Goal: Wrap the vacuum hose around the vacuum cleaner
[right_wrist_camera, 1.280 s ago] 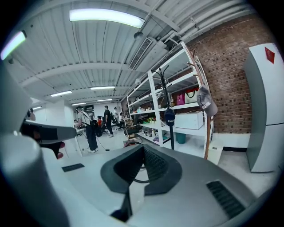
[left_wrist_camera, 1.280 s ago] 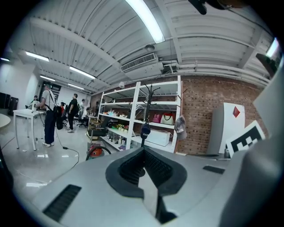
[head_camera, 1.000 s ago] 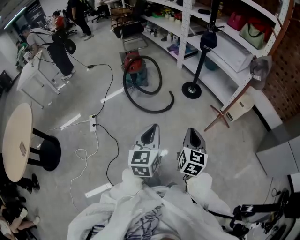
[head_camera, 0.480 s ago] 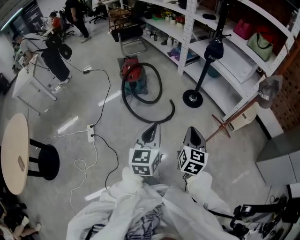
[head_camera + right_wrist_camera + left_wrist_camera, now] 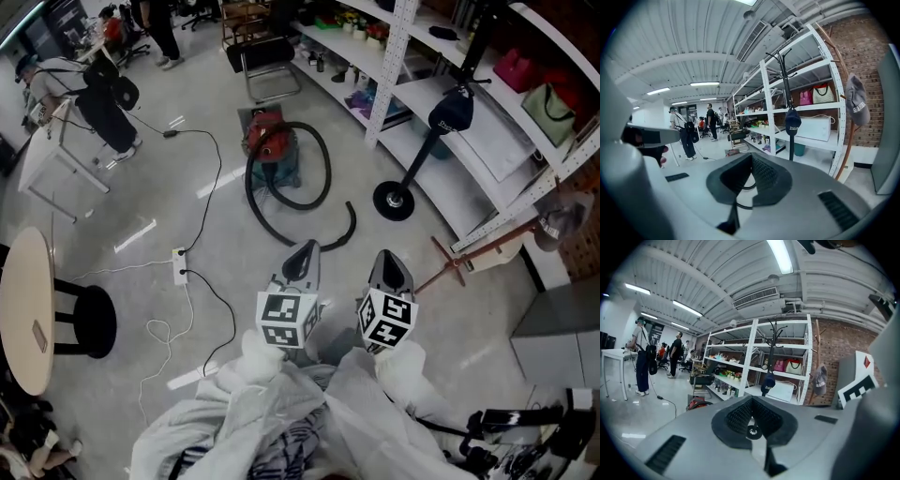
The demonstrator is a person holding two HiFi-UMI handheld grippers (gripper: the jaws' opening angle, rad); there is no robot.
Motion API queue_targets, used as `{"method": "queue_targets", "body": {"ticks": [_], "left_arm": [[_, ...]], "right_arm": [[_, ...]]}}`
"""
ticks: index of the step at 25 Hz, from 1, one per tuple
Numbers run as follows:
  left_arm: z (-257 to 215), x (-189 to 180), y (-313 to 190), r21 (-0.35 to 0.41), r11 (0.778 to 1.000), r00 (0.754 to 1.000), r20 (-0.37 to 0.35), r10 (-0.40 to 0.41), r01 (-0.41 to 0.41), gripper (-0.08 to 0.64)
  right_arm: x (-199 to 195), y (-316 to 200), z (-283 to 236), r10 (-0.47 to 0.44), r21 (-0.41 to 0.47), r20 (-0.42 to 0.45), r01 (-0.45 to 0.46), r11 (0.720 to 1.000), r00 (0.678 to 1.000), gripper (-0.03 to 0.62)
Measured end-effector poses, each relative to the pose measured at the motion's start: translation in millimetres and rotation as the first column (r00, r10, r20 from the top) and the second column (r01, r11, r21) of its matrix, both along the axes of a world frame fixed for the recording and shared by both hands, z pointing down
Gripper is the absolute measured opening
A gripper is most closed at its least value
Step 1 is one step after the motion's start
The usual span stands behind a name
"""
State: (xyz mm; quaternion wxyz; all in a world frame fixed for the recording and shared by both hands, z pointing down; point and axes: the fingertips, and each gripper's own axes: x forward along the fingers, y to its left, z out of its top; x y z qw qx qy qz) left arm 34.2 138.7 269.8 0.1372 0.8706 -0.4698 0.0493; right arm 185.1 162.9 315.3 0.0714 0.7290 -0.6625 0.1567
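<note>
Vacuum hose loose (well ahead); L gripper, R gripper jaws closed, empty.

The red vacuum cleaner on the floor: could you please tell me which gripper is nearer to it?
Left. The left gripper sits almost straight below the vacuum cleaner in the head view; the right gripper is alongside the left one, further right. Both are well short of it.

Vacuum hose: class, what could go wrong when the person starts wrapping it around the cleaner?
1. The hose lies in a wide, loose loop; its free end could snag the coat stand base when pulled.
2. A black cable from the power strip snakes nearby: a possible trip hazard.
</note>
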Motion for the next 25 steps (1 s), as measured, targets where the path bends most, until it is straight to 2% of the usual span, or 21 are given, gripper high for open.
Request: {"method": "queue_targets", "body": {"ticks": [8, 14, 25], "left_arm": [[15.3, 8.1, -72.0, -0.014, 1.0, 0.999, 0.024, -0.026, 0.027, 0.002], [15.8, 19.4, -140.7, -0.024, 0.995, 0.995, 0.032, -0.098, 0.099, 0.003], [28.5, 58.6, -265.4, -0.049, 0.981, 0.981, 0.054, -0.188, 0.19, 0.002]], "right_arm": [[17.4, -84.1, 14.7, -0.015, -0.02, 0.006, 0.015, 1.0, 1.0, 0.014], [25.8, -165.7, 9.9, -0.087, -0.005, 0.016, 0.087, 0.996, 0.996, 0.014], [66.3, -300.1, 11.4, -0.193, 0.001, 0.031, 0.193, 0.981, 0.981, 0.014]]}}
